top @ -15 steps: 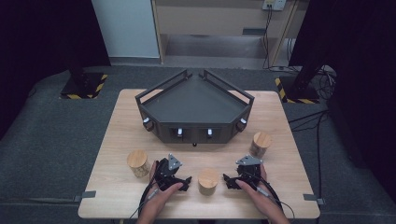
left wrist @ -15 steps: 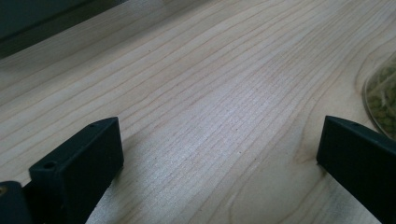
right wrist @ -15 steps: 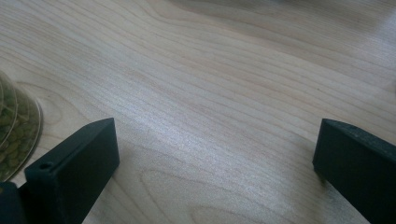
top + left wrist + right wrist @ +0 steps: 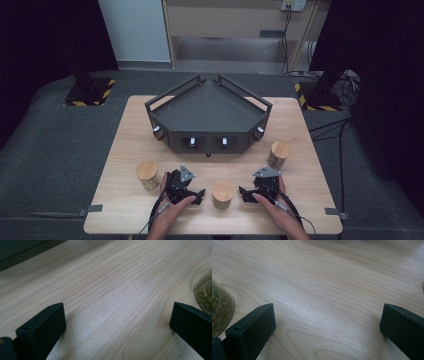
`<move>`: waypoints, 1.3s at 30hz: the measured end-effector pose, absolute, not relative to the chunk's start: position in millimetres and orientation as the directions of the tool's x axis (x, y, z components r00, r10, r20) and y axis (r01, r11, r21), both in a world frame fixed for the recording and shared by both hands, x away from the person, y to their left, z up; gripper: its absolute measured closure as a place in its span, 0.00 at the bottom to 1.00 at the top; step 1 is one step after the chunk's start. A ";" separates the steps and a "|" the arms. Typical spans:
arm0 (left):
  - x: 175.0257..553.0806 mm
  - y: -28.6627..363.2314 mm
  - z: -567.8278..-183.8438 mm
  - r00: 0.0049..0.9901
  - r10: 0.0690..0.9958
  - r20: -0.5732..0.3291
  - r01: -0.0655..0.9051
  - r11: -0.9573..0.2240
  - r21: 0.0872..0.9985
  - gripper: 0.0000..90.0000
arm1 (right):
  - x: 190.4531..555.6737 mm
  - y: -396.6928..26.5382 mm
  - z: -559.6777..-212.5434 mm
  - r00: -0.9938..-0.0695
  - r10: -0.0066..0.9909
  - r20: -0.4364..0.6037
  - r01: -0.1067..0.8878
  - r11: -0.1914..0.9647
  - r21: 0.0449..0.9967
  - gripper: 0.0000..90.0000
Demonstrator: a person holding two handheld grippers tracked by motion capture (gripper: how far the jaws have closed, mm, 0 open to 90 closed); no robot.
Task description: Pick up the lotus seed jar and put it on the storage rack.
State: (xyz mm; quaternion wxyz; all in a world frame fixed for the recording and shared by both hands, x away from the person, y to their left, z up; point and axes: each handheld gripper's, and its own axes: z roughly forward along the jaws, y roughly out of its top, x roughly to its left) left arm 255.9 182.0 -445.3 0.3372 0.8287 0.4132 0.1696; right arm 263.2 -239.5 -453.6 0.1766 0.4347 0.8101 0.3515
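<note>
My left tool (image 4: 199,193) and my right tool (image 4: 243,193) are both matt black, each topped with a grey three-cornered plate and trailing a thin black cable, each with blocky square-ended jaws, a small round hole showing in one, and my forearms are bare.

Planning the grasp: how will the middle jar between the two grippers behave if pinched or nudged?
The middle jar is a short upright cylinder with a flat wooden lid, so it probably slides rather than tips, and would roll if laid over. Its clear wall, seen in the left gripper view, looks smooth, likely slippery and perhaps breakable. Greenish dry filling suggests modest weight.
</note>
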 end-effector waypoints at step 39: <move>234.3 193.1 -408.0 0.610 0.792 0.030 0.523 -0.431 0.736 0.03 | 262.5 -238.9 -453.6 -0.556 0.831 0.020 0.582 0.372 0.723 0.01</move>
